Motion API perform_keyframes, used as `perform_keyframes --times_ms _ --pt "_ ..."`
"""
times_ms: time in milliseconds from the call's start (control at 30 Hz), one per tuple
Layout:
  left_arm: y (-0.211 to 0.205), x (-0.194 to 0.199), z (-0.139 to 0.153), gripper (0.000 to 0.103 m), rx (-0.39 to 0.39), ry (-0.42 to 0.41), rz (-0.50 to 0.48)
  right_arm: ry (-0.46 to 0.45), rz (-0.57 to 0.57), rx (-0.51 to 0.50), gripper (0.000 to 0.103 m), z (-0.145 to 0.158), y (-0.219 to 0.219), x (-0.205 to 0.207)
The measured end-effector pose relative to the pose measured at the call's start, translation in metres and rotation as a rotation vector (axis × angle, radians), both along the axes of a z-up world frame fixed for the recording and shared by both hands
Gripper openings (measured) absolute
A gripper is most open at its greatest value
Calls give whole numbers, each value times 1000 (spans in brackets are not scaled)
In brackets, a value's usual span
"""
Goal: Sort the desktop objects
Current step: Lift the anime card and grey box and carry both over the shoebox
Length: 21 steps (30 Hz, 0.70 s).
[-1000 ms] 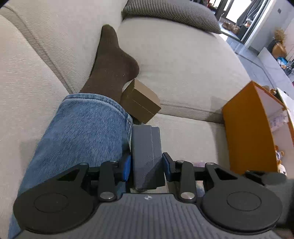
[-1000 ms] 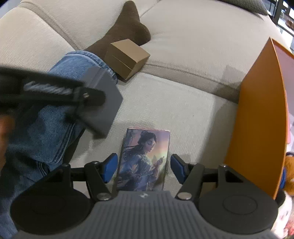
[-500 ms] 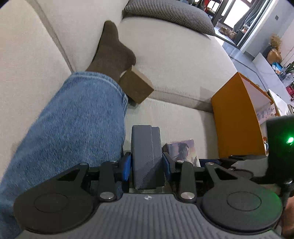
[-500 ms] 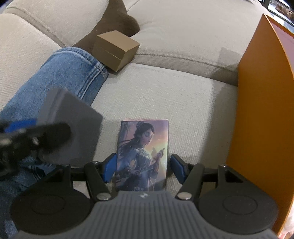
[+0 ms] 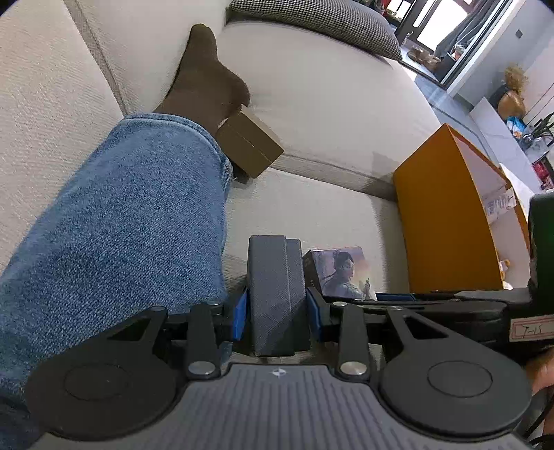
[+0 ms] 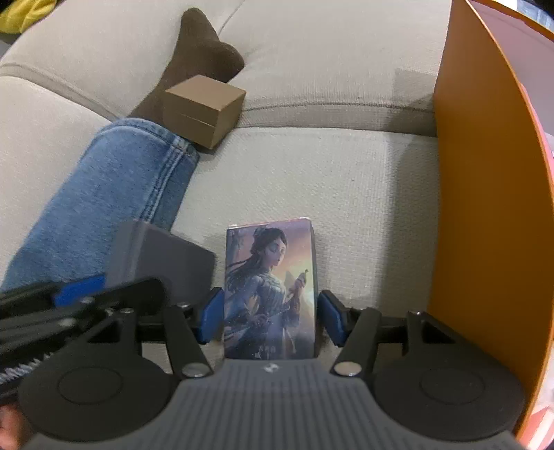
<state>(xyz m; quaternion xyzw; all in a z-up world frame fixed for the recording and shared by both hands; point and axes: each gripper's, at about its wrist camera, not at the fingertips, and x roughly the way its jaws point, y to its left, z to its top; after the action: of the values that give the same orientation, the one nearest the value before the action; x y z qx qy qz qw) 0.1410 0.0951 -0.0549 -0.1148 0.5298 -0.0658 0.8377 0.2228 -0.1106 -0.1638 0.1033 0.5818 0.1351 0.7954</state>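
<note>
My left gripper (image 5: 276,313) is shut on a dark grey box (image 5: 276,290) and holds it just above the sofa seat; the box also shows in the right wrist view (image 6: 162,263). My right gripper (image 6: 270,316) is open, its jaws on either side of an illustrated card box (image 6: 270,287) that lies on the seat, with a small gap at the right pad. The card box also shows in the left wrist view (image 5: 341,273). A brown cardboard box (image 6: 202,109) rests at the seat's back by a socked foot (image 6: 204,52).
A leg in blue jeans (image 5: 121,221) lies along the left of the seat. An orange open-sided box (image 6: 484,207) stands on the right, close to my right gripper. A checked cushion (image 5: 311,24) lies far back on the sofa.
My left gripper has carried the grey box down and towards the right gripper. My right gripper has moved forward around the card box, and its jaws have narrowed.
</note>
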Motion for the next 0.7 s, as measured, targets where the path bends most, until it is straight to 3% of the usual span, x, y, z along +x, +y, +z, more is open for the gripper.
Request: perform_keyframes --times_ms 267,533,700 --pt "12 -4 7 40 -85 -20 46 -27 5 42 61 14 -2 -8" --pt "15 -10 41 40 -81 -110 63 -112 31 93 61 51 -8 -23" --pt "-6 -8 68 40 -57 -176 3 -188 40 124 61 80 -23 -35"
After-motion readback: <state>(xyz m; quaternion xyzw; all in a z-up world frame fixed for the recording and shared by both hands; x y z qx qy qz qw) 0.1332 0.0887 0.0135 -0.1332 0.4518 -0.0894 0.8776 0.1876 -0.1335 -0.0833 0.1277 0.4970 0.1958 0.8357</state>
